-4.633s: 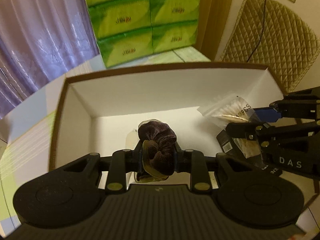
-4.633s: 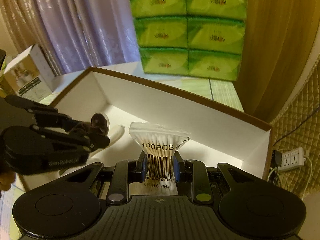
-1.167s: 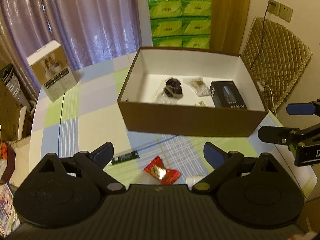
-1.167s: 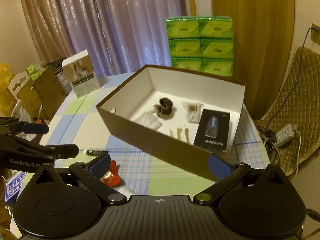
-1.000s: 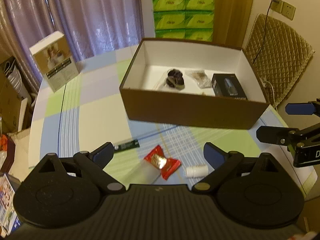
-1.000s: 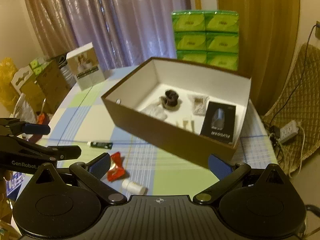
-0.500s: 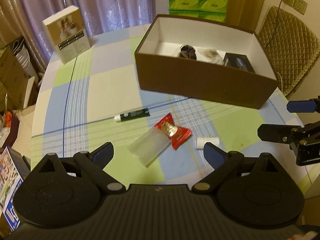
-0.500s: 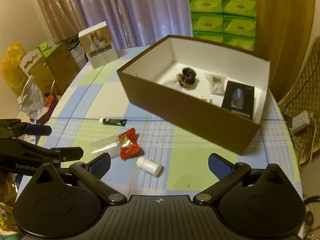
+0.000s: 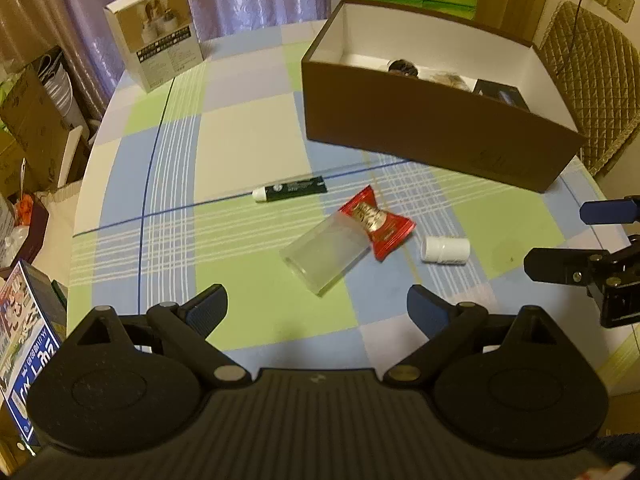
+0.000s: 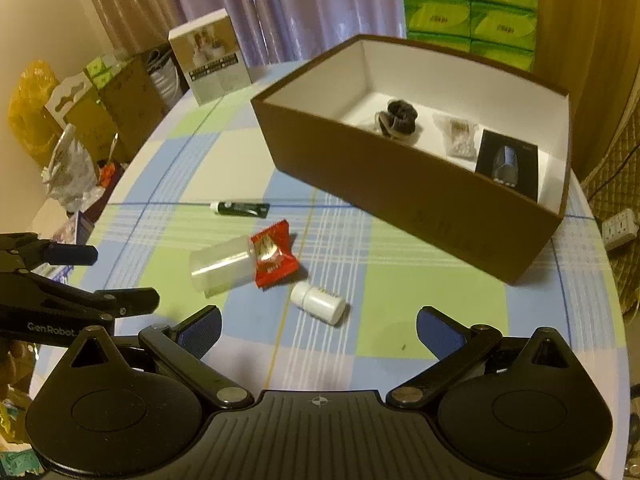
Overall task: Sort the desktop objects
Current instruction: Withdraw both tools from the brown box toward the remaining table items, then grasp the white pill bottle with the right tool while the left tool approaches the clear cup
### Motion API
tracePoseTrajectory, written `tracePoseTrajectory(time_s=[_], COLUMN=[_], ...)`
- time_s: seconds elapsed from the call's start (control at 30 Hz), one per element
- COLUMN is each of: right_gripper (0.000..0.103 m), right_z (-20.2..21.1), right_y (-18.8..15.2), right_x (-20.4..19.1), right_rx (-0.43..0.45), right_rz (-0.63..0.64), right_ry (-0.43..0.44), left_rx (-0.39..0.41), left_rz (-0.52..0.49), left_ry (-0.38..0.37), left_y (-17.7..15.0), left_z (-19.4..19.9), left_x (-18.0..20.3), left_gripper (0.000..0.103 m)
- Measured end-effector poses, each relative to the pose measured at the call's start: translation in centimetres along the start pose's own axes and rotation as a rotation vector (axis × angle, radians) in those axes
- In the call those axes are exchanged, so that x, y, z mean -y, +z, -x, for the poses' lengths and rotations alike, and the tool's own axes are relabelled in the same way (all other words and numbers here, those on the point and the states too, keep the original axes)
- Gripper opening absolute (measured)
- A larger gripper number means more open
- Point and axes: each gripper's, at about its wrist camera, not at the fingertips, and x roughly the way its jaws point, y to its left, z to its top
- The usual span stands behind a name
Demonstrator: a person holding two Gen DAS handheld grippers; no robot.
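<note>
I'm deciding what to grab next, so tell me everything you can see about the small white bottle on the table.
The small white bottle is opaque, plastic-looking, with a ribbed cap, apparently closed. It lies on its side on the checked tablecloth, just beyond the open right gripper, beside but apart from the red wrapper. Nothing touches it.

On the worktop [image 9: 248, 136], the box [image 9: 432, 136] sits at one o'clock. Tube [image 9: 290, 189] at twelve, wrapper [image 9: 378, 222] just behind the clear case [image 9: 326, 254], touching it; bottle [image 9: 445, 249] at its right.
</note>
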Motion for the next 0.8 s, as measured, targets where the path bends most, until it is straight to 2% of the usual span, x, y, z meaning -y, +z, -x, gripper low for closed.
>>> tracePoseTrajectory(time_s=[0.27, 0.57, 0.67, 0.73, 0.8], right_gripper=[0.101, 0.099, 0.085, 0.070, 0.063], right_z=[-2.2, -5.3, -6.4, -7.1, -7.9], right_y=[-0.7, -1.6, -1.7, -1.6, -1.6], right_x=[0.3, 0.7, 0.7, 0.6, 0.4], right_rx=[-0.029, -0.040, -0.043, -0.051, -0.045], right_rz=[0.009, 0.086, 0.126, 0.159, 0.209], right_ry=[-0.013, -0.025, -0.010, -0.010, -0.003], left_rx=[-0.002, 0.000, -0.005, -0.011, -0.015], left_rz=[-0.014, -0.059, -0.075, -0.083, -0.090], left_ry=[0.005, 0.004, -0.001, -0.003, -0.004], left_y=[-0.4, 0.2, 0.4, 0.6, 0.8], left_z=[-1.4, -3.9, -5.0, -5.6, -6.1], left_x=[-0.5, -1.0, -1.1, -1.2, -1.2], left_gripper=[0.094, 0.094, 0.094, 0.094, 0.094])
